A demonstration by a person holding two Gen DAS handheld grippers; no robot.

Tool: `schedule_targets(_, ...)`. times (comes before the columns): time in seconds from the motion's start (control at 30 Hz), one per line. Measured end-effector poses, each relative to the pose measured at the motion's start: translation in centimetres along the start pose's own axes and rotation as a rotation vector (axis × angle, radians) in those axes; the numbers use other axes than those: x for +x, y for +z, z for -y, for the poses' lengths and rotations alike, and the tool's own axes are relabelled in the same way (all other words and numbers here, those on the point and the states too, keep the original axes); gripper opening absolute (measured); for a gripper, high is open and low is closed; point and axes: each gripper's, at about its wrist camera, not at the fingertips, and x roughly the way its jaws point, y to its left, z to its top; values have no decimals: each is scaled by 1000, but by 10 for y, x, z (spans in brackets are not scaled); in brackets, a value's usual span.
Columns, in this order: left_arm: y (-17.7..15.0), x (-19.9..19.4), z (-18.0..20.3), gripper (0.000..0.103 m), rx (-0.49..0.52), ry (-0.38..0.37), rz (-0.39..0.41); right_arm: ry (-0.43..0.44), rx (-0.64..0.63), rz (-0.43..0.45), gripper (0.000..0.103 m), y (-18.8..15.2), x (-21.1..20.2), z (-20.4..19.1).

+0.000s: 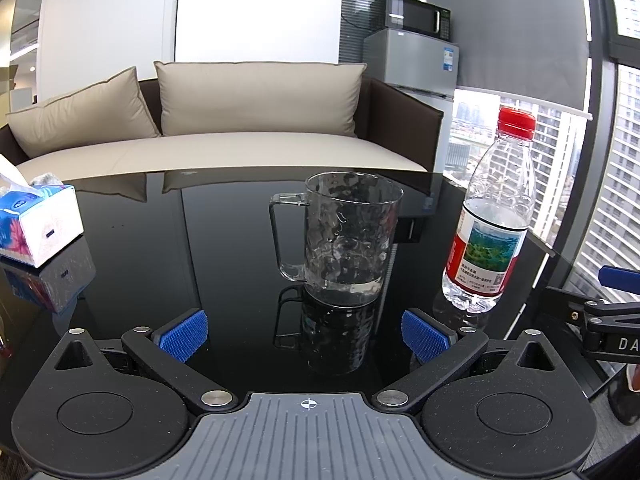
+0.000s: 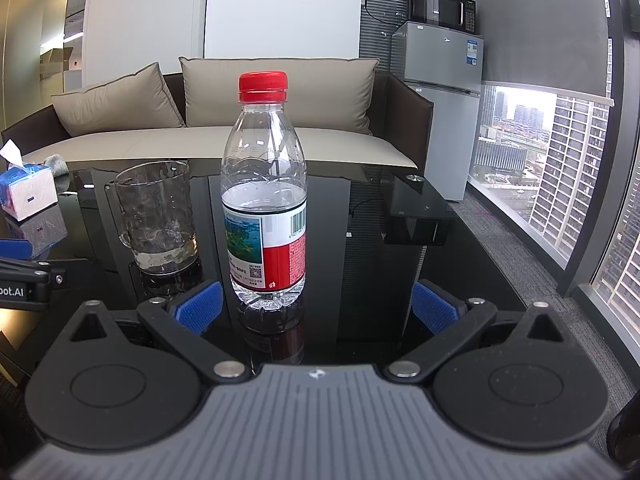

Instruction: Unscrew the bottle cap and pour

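A clear plastic water bottle point(image 2: 265, 208) with a red cap point(image 2: 263, 87) on it stands upright on the black glass table point(image 2: 400, 272), about half full. It also shows in the left wrist view point(image 1: 490, 220), right of a clear glass mug point(image 1: 344, 240) with a little water in the bottom. The mug shows in the right wrist view point(image 2: 156, 220), left of the bottle. My left gripper point(image 1: 304, 338) is open and empty, just short of the mug. My right gripper point(image 2: 316, 308) is open and empty, just short of the bottle.
A tissue box point(image 1: 36, 224) stands on the table at the far left. A sofa point(image 1: 240, 128) with beige cushions runs behind the table. A fridge point(image 2: 440, 112) with a microwave on top stands at the back right, beside tall windows.
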Motion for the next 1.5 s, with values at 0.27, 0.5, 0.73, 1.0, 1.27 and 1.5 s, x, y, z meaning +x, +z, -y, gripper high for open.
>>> schedule_targets(0.27, 1, 1, 1, 102, 1, 2, -4, 0, -1, -3, 103, 3, 5, 1)
schedule_targets(0.5, 1, 1, 2, 102, 1, 0, -5, 1, -3, -4, 103, 4, 8, -1)
schedule_targets(0.73, 1, 1, 2, 102, 2, 0, -6, 0, -4, -3, 103, 1, 5, -1)
schedule_targets(1.0, 1, 1, 4, 102, 2, 1, -5, 0, -5, -3, 103, 1, 7, -3)
schedule_targets(1.27, 0, 1, 6, 102, 6, 1, -6, 0, -3, -2, 103, 0, 1, 1)
schedule_targets(1.5, 1, -2, 10, 102, 11, -28, 3, -30, 24, 11, 103, 4, -4, 11)
